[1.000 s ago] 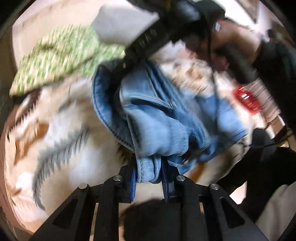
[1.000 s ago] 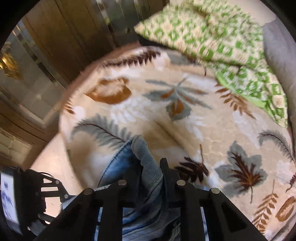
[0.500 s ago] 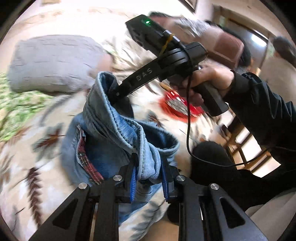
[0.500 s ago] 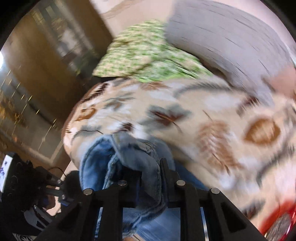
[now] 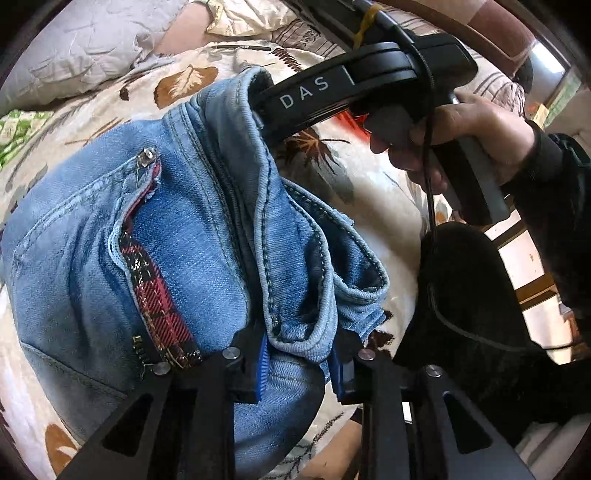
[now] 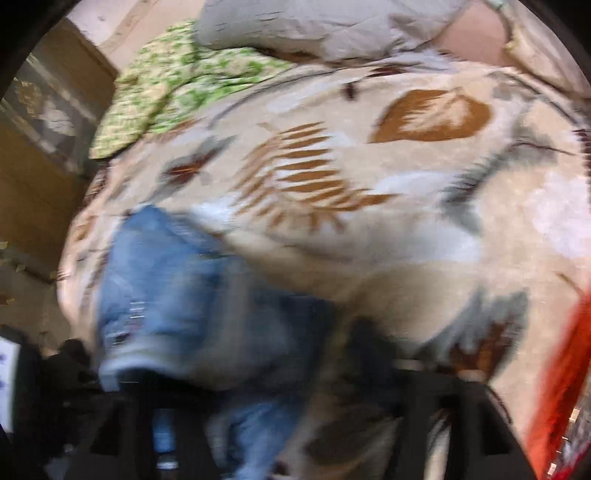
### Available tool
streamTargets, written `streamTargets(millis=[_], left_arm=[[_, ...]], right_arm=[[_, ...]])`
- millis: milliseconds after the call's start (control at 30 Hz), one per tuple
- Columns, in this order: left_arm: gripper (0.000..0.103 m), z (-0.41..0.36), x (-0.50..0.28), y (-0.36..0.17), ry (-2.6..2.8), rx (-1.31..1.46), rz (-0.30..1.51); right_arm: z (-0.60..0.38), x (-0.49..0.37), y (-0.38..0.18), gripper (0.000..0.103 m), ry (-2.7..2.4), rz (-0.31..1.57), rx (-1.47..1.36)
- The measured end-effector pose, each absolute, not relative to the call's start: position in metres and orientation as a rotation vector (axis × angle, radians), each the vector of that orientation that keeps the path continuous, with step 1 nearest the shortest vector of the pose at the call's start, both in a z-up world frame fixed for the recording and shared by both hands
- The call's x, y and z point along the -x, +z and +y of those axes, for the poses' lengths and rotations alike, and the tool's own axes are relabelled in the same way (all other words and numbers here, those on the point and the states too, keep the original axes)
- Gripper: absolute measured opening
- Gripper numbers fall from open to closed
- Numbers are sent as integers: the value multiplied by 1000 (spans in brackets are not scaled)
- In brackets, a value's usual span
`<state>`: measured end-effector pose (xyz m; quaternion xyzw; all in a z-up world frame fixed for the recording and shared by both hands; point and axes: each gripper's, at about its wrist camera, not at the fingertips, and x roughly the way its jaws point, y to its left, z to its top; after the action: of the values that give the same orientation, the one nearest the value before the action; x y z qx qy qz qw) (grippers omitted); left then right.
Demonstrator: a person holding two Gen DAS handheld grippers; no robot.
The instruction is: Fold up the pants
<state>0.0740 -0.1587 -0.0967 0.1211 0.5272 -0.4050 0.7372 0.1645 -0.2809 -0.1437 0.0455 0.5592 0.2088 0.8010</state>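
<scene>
The left gripper (image 5: 297, 360) clamps a denim fold, its jaws having just eased a little wider, while the right gripper (image 6: 280, 413), badly blurred in its own view, has just been opening, its jaws standing apart with the jeans (image 5: 155, 236) lying loosely between them. The jeans lie bunched on a leaf-print blanket (image 6: 406, 229), with a grey pillow (image 6: 314, 26) at 12 o'clock and green cloth (image 6: 177, 88) at 10. Only the left view shows the hand (image 5: 476, 136) on the right gripper's handle at 2 o'clock; only the right shows wooden panelling (image 6: 40, 158) at 9.
</scene>
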Motion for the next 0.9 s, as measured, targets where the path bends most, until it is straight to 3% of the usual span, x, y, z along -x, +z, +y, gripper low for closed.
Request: streamTargets(millis=[200,267,333,400,633,900], left_arm=[[29,-160,-69,-100,-906,-268,1112],[38,-150,-57,-88,-934,-242,1086],[79,-140,-48,-72,-1008,-154,1089],[99,-125,-40,-53,-1003,-95,1055],[100,-55,-47,-19,-748,-52,1027],[100,-17,-85,-65,-491,83,1144]], right_arm=[[-290,-152,-128,74,426,1166,-114],[-296,-146,-119,79,417,1143,-123],[-301,-139,-109,80,396,1120,-122],[-305,-129,-96,80,385,1100,-118],[-318,-97,-60,84,379,1027,-177],[-293,-69,-62,87,487,1072,-340]])
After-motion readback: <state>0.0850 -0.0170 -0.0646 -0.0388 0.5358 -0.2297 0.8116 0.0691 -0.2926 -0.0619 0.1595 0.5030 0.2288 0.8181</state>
